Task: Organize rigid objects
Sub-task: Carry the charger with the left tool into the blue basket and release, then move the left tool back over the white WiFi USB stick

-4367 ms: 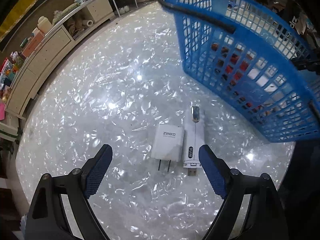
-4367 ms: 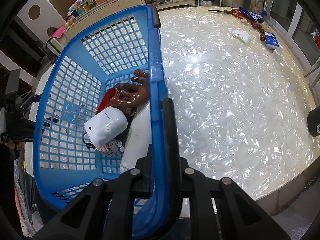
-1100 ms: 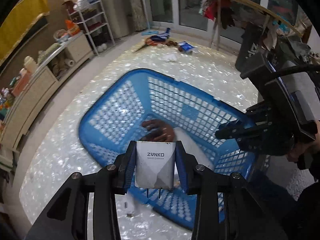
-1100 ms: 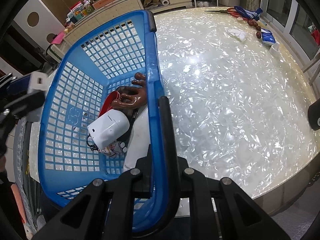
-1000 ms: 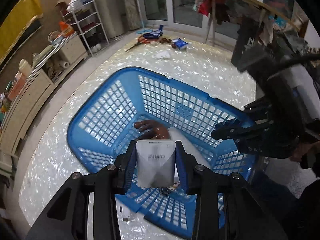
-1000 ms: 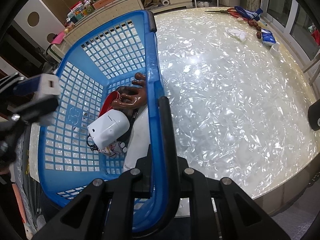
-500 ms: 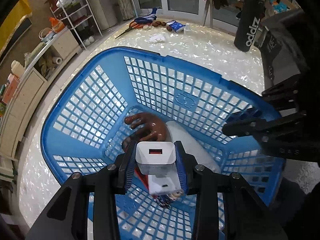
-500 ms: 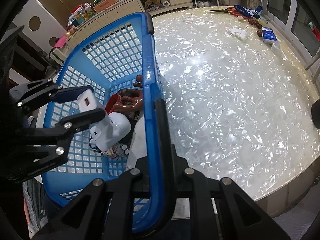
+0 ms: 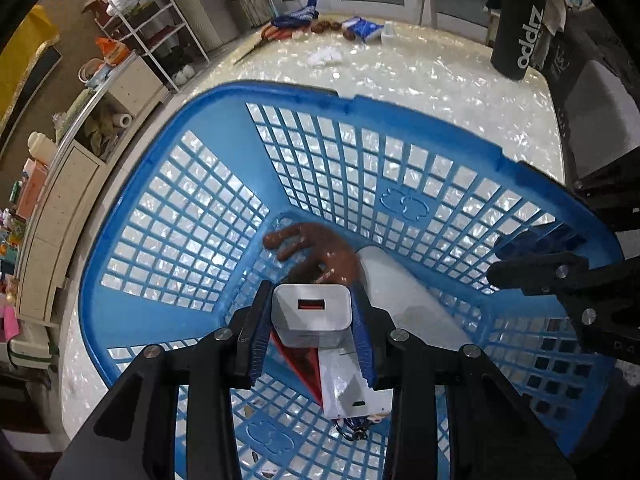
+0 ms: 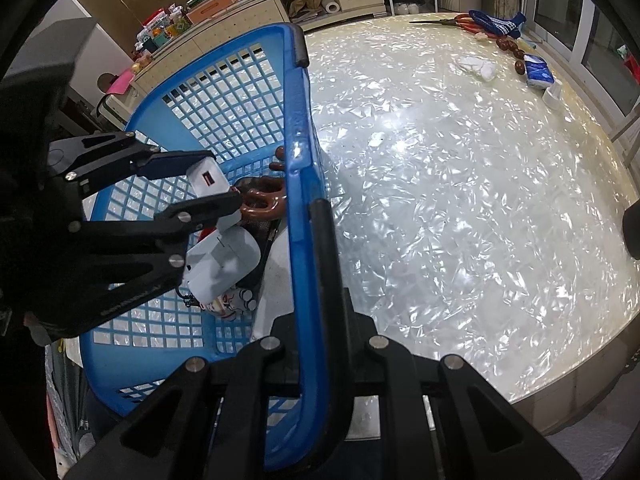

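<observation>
Two flat sides of white USB charger (image 9: 311,314) pinched between closed left gripper (image 9: 310,334) pads, held over blue basket (image 9: 200,312), above white earbud case (image 10: 222,264) and brown hand figurine (image 9: 320,254). Likely light, stiff, slick plastic; best gripped across broad faces. USB port facing camera, long axis running down toward basket floor. Right gripper (image 10: 316,354) clamped on basket rim.

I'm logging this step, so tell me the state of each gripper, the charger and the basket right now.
Left gripper: shut on the white charger, inside the basket.
White charger: held off the basket floor, USB port facing the camera.
Right gripper: clamped on the basket rim.
Blue basket: tilted, several items inside.
</observation>
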The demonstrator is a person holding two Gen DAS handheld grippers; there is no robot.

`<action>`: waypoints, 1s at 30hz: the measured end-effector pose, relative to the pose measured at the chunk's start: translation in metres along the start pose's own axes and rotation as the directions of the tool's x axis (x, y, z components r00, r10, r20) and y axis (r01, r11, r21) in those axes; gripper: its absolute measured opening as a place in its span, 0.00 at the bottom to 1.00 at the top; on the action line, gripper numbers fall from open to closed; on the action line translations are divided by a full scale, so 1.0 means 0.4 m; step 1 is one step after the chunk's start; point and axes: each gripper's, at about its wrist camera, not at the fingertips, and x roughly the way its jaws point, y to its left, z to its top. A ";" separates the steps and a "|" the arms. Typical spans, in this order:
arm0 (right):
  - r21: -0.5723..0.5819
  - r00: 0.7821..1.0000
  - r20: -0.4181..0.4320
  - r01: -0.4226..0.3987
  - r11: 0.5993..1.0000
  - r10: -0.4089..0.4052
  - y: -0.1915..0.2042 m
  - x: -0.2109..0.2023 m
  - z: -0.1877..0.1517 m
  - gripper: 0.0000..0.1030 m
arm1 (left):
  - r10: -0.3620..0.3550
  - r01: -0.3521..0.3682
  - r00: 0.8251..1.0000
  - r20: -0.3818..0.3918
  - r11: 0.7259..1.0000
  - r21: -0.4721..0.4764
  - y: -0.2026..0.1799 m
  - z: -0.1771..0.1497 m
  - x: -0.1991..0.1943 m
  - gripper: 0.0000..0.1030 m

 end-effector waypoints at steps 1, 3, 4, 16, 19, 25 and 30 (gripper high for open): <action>0.000 1.000 0.000 0.000 1.000 0.000 0.000 0.000 0.001 0.12 | -0.004 0.004 1.000 -0.002 1.000 -0.001 0.002 -0.002 -0.001 0.39; 0.001 1.000 0.000 0.000 1.000 0.000 0.000 0.000 0.000 0.12 | 0.005 -0.005 1.000 -0.006 1.000 -0.006 0.006 -0.003 -0.001 0.39; 0.000 1.000 0.001 0.000 1.000 0.000 0.000 0.000 0.000 0.12 | 0.013 -0.013 1.000 -0.011 1.000 -0.007 0.005 -0.002 -0.001 0.40; 0.005 1.000 0.006 -0.004 1.000 0.004 -0.005 0.000 0.001 0.12 | 0.088 -0.088 0.996 0.015 0.996 0.009 -0.003 0.004 -0.020 0.83; 0.004 1.000 0.006 -0.005 1.000 0.005 -0.003 0.000 -0.001 0.12 | 0.096 -0.096 0.995 0.018 0.995 0.006 0.008 0.005 -0.028 0.83; -0.006 1.000 -0.005 0.008 1.000 -0.008 0.001 0.002 0.001 0.12 | 0.151 -0.149 0.986 0.069 0.988 -0.029 0.053 0.002 -0.102 0.83; -0.010 1.000 -0.012 0.020 1.000 -0.021 0.009 0.009 0.004 0.12 | 0.211 -0.203 0.972 0.108 0.976 -0.075 0.107 -0.023 -0.193 0.83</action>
